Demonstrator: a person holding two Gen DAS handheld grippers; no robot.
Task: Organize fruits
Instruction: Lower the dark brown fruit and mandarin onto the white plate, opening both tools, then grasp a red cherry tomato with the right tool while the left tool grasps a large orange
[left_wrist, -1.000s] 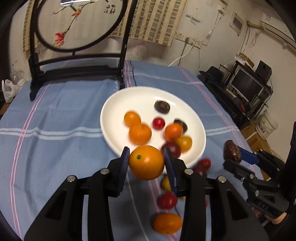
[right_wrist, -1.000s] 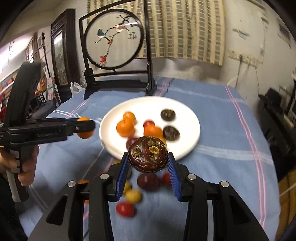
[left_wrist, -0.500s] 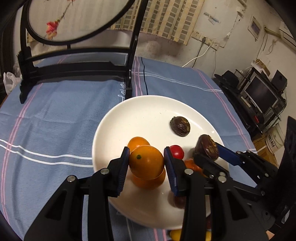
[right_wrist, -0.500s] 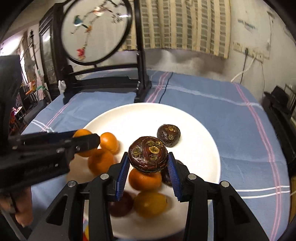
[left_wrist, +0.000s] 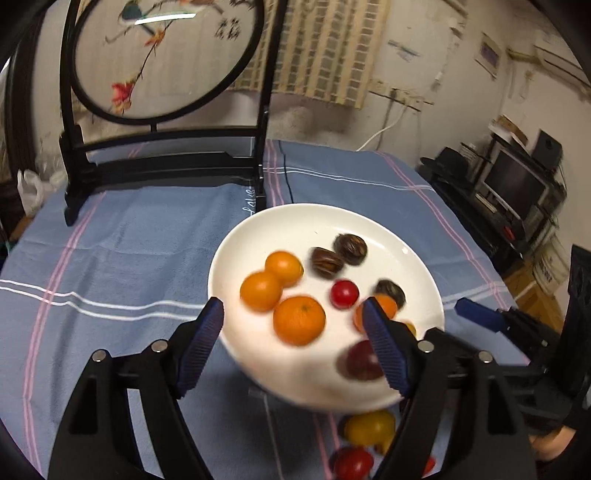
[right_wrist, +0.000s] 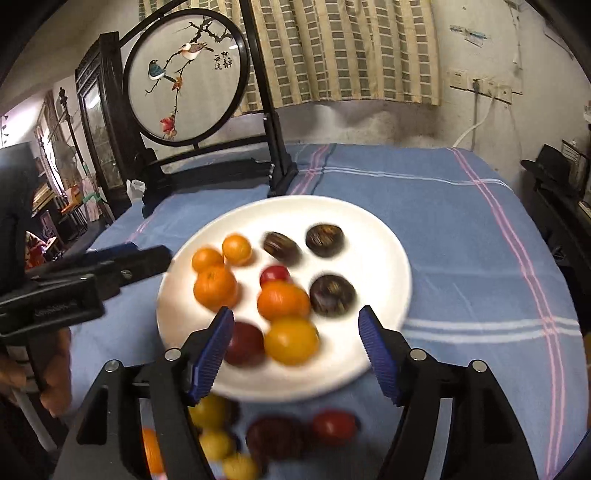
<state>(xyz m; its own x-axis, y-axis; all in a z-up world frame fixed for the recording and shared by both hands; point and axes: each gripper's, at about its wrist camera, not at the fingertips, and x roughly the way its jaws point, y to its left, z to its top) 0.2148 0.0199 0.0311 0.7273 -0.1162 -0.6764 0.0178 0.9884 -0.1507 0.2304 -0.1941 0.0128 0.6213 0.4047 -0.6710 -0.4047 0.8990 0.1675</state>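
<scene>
Left gripper (left_wrist: 293, 345) and right gripper (right_wrist: 295, 349) — jaws spread wide, holding nothing. Loose fruits (right_wrist: 334, 422) lie on the blue cloth (right_wrist: 461, 236) nearest; beyond, the white plate (right_wrist: 380, 240) carries oranges (left_wrist: 299, 319), tomatoes, dark fruits.

White plate (right_wrist: 384, 258), orange mandarins (left_wrist: 299, 320), dark brown passion fruits (right_wrist: 332, 294), blue tablecloth (right_wrist: 461, 236) with pink and white stripes.
</scene>
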